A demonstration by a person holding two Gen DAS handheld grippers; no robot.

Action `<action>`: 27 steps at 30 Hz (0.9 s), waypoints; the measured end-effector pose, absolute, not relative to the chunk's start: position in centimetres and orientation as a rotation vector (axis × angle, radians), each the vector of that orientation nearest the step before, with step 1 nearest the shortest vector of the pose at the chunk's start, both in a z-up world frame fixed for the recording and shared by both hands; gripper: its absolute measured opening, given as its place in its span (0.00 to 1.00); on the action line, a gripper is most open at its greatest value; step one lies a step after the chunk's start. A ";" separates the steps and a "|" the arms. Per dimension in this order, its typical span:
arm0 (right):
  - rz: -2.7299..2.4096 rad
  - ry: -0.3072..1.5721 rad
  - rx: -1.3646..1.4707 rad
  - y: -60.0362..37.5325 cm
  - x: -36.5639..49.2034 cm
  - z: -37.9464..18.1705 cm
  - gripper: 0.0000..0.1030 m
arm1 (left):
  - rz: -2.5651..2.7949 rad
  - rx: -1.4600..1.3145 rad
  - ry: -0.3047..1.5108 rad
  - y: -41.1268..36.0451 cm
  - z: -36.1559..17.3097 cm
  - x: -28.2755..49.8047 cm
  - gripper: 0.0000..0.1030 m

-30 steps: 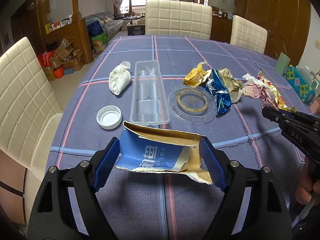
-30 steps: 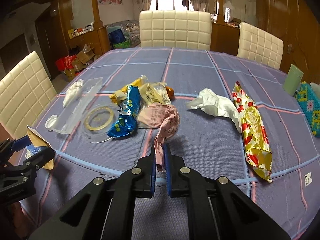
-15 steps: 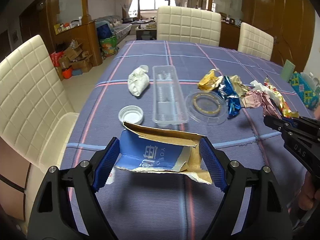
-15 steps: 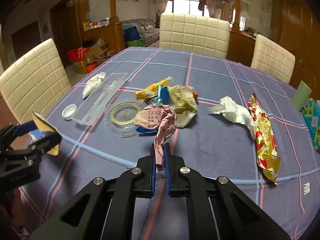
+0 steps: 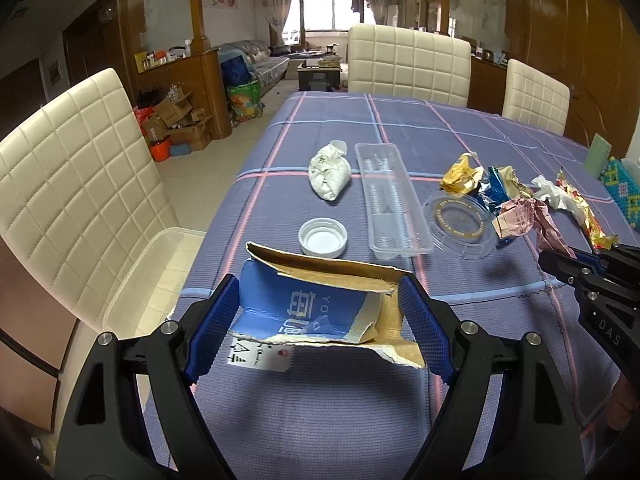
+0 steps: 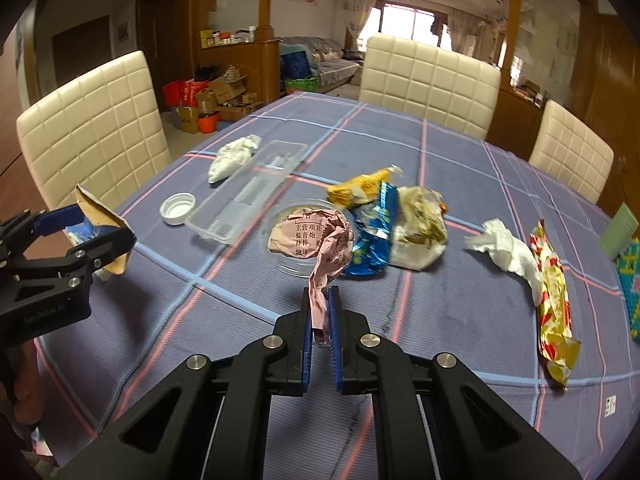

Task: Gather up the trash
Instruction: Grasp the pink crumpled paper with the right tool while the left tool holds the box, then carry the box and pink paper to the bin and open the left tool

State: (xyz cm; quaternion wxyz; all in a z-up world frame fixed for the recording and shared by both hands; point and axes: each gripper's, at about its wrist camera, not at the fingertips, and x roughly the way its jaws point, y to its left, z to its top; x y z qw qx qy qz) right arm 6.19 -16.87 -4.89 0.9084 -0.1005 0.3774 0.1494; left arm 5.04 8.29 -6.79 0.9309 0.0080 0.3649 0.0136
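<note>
Holding a torn blue cardboard piece (image 5: 320,312) between widely spread pads, the left gripper (image 5: 320,320) hung over the near edge of the bench (image 5: 400,128). Ahead of it lay a white cap (image 5: 322,237), a white crumpled bag (image 5: 330,174), a clear plastic tray (image 5: 390,196) and a clear round lid (image 5: 458,224). A clear tub (image 5: 156,276) sat on the chair to its left, possibly the collecting bin.

From the right wrist view, the right gripper (image 6: 321,312) was pinched almost fully together on the tail of a pink crumpled paper (image 6: 316,240). Beyond it sat the yellow and blue wrappers (image 6: 372,216); to its right, a white tissue (image 6: 508,252) and a red-gold wrapper (image 6: 554,304).

Judging by this, only two pieces were in hand and nothing visibly binned; most trash remained on the bench.
</note>
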 end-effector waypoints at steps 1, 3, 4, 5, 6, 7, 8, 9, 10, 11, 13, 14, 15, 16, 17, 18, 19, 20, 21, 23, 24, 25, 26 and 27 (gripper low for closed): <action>0.323 0.769 -0.217 -16.5 6.0 -4.8 0.08 | 0.034 0.017 0.744 8.5 -6.8 5.0 0.78; 0.347 0.752 -0.226 -16.0 5.7 -4.6 0.08 | 0.048 0.018 0.736 8.9 -6.7 4.8 0.78; 0.356 0.744 -0.239 -15.5 5.6 -4.5 0.08 | 0.059 0.018 0.731 9.2 -6.6 4.8 0.78; 0.364 0.737 -0.248 -15.1 5.5 -4.4 0.08 | 0.066 0.018 0.727 9.4 -6.6 4.7 0.78; 0.374 0.728 -0.260 -14.6 5.4 -4.3 0.08 | 0.077 0.018 0.722 9.8 -6.5 4.6 0.78; 0.384 0.723 -0.269 -14.2 5.3 -4.2 0.08 | 0.084 0.017 0.719 10.1 -6.4 4.6 0.78; 0.394 0.719 -0.277 -13.8 5.3 -4.1 0.08 | 0.095 0.016 0.714 10.5 -6.3 4.5 0.78; 0.406 0.715 -0.285 -13.4 5.3 -4.1 0.08 | 0.106 0.016 0.709 10.9 -6.2 4.4 0.78; 0.415 0.712 -0.293 -13.0 5.4 -4.1 0.08 | 0.116 0.018 0.706 11.2 -6.1 4.4 0.78; 0.425 0.709 -0.306 -12.4 5.4 -4.1 0.08 | 0.131 0.021 0.701 11.7 -6.0 4.3 0.78; 0.448 0.700 -0.334 -11.1 5.4 -4.0 0.08 | 0.157 0.021 0.694 12.6 -5.7 4.2 0.78; 0.461 0.695 -0.345 -10.5 5.4 -4.0 0.08 | 0.173 0.018 0.690 13.3 -5.6 4.2 0.78; 0.473 0.690 -0.357 -9.7 5.5 -4.0 0.08 | 0.186 0.014 0.689 13.9 -5.6 4.2 0.78; 0.481 0.687 -0.366 -9.2 5.4 -4.0 0.08 | 0.203 0.006 0.688 14.6 -5.5 4.1 0.78; 0.492 0.683 -0.377 -8.5 5.4 -4.0 0.08 | 0.215 0.000 0.688 15.2 -5.5 4.1 0.78; 0.506 0.678 -0.391 -7.7 5.3 -4.0 0.08 | 0.229 -0.008 0.689 15.8 -5.5 4.0 0.78; 0.519 0.674 -0.402 -7.0 5.2 -4.0 0.08 | 0.240 -0.017 0.692 16.3 -5.5 4.0 0.78; 0.529 0.670 -0.410 -6.5 5.1 -3.9 0.08 | 0.250 -0.027 0.694 17.0 -5.4 3.9 0.78; 0.540 0.663 -0.420 -5.9 5.0 -3.9 0.08 | 0.258 -0.032 0.694 17.5 -5.4 3.8 0.78; 0.562 0.643 -0.445 -4.6 4.6 -3.8 0.08 | 0.278 -0.034 0.692 18.5 -5.4 3.5 0.78; 0.570 0.635 -0.454 -4.1 4.5 -3.7 0.08 | 0.286 -0.033 0.691 18.8 -5.4 3.5 0.78; 0.582 0.629 -0.463 -3.4 4.4 -3.6 0.08 | 0.295 -0.033 0.691 19.2 -5.4 3.4 0.78; 0.592 0.625 -0.471 -2.9 4.4 -3.6 0.08 | 0.304 -0.037 0.692 19.7 -5.4 3.3 0.78; 0.598 0.622 -0.480 -2.3 4.4 -3.6 0.08 | 0.312 -0.040 0.692 20.0 -5.5 3.2 0.78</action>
